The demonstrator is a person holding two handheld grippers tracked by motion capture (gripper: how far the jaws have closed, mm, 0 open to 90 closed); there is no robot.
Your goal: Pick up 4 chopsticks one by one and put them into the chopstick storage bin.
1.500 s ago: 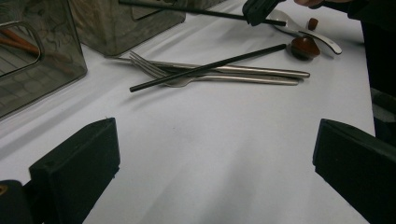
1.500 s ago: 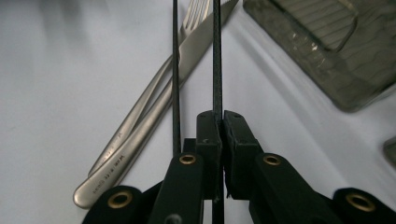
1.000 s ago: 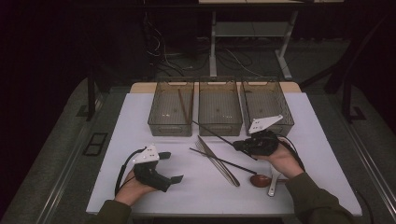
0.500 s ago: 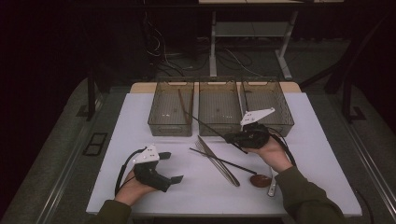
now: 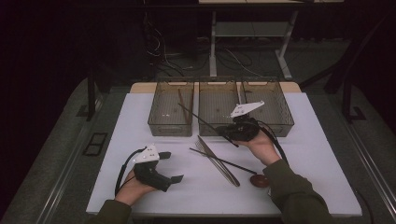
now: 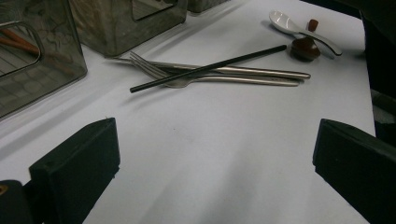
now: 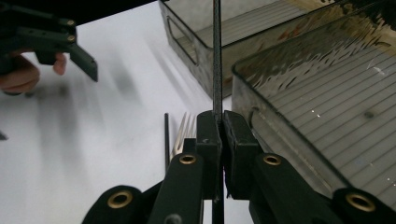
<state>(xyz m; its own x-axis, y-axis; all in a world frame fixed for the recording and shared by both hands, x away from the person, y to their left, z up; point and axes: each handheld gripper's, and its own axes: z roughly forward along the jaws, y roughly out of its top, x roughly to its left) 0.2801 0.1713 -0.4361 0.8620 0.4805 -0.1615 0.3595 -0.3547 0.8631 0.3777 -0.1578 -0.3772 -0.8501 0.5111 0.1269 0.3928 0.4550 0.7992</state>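
The right claw (image 7: 219, 122) pinches one black chopstick (image 5: 205, 123), which slants out ahead of it over the three bins (image 5: 172, 114). A second chopstick (image 6: 208, 68), one fork (image 6: 154, 70) and a knife lie beneath. The left claw (image 5: 172, 167) rests spread. The right claw has risen toward the bins.

You're in a lab-type recording room, not a home. The table (image 5: 140, 196) has a plain white top, set on grey floor (image 5: 51, 154) with dark, unlit surroundings. Loose cables (image 5: 163, 56) trail on the floor behind, under a white desk frame (image 5: 212, 42). Three clear bins (image 5: 171, 109) stand in a neat row at the table's far edge, cutlery (image 6: 219, 72) laid out in front like a test setup. You hold a hand-held gripper (image 5: 175, 178) with a tracking plate and cable: data-collection gear.
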